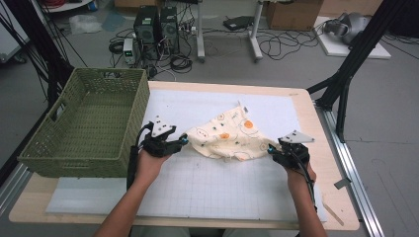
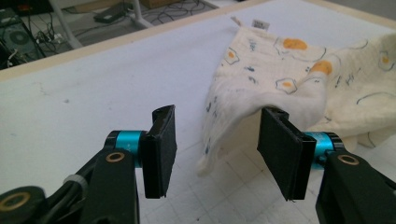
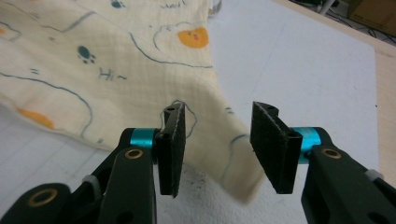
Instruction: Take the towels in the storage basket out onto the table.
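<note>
A cream cloth [image 1: 227, 136] printed with fried eggs and blue doodles lies crumpled on the white gridded mat [image 1: 207, 182]. My left gripper [image 1: 183, 140] is at the cloth's left edge. In the left gripper view its jaws [image 2: 215, 140] stand apart, and a fold of the cloth [image 2: 280, 79] drapes over the tip of the right-hand pad without being pinched. My right gripper [image 1: 271, 148] is at the cloth's right corner. In the right gripper view its jaws [image 3: 217, 140] are open, with the cloth's corner [image 3: 116, 60] lying loose between them and a thread by the left pad.
A green woven basket [image 1: 84, 123] stands at the table's left side, close to my left hand. The wooden table edge [image 1: 316, 128] runs just right of my right gripper. Black frame legs, cables and computer boxes sit on the floor beyond.
</note>
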### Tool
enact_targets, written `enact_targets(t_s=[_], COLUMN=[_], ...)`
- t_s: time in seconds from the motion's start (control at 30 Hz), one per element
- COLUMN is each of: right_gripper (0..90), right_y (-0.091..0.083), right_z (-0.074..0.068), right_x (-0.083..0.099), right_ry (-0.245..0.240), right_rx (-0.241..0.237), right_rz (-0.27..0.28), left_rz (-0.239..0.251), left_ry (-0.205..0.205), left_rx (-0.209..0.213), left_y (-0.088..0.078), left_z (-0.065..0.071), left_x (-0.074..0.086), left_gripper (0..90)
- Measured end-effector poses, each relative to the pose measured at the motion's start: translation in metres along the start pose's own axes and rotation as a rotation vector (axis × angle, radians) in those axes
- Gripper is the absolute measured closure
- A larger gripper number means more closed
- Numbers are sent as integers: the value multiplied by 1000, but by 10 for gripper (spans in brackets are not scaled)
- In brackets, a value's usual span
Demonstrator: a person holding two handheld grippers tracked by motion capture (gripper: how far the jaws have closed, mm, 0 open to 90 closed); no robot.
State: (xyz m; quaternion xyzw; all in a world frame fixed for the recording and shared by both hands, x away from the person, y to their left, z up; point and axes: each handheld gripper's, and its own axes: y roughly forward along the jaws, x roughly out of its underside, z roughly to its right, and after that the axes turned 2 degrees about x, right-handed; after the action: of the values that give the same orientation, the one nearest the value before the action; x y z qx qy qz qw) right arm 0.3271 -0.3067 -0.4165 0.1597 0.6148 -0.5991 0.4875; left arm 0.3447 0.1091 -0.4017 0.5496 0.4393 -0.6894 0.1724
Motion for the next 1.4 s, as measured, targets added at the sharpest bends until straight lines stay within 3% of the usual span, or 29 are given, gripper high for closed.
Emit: enact_targets(t_s=[0.13,0.23,0.37,0.5,0.6,0.7,0.83,0.97,1.13,1.3,1.33,1.37,1.4], right_gripper=[553,552,545,535,532,532,535,534,534,534,534,534,534], right_y=[-10,-15,-17,-22,-24,-25,-25,-24,-22,-20,-20,-20,-20], right_z=[-1,-5,-9,-11,-12,-14,-14,-15,-16,-17,-17,-17,-18], right_x=[5,10,17,18,18,18,17,17,18,17,17,17,17], right_ry=[-7,-12,-9,-7,-5,-6,-5,-5,-3,-6,-7,-6,-2], right_rx=[-27,-42,-65,-80,-91,-99,-108,-114,-120,-122,-122,-122,-125], right_rz=[25,26,38,51,64,71,76,76,70,67,70,70,67], left_rz=[21,21,17,-45,-99,-137,-177,-228,-227,-215,-213,-210,-208], left_ry=[-34,-40,-31,16,45,8,26,70,180,220,230,241,214], left_rx=[-19,5,127,250,296,338,329,296,240,262,262,248,259], left_y=[-7,-11,-6,15,33,48,64,78,86,87,86,86,87], left_z=[-6,-4,13,40,58,69,81,92,106,111,111,111,109], left_x=[-1,-1,0,6,11,13,14,17,16,16,15,16,16], left_gripper=[457,460,519,609,630,633,598,525,494,647,706,827,865])
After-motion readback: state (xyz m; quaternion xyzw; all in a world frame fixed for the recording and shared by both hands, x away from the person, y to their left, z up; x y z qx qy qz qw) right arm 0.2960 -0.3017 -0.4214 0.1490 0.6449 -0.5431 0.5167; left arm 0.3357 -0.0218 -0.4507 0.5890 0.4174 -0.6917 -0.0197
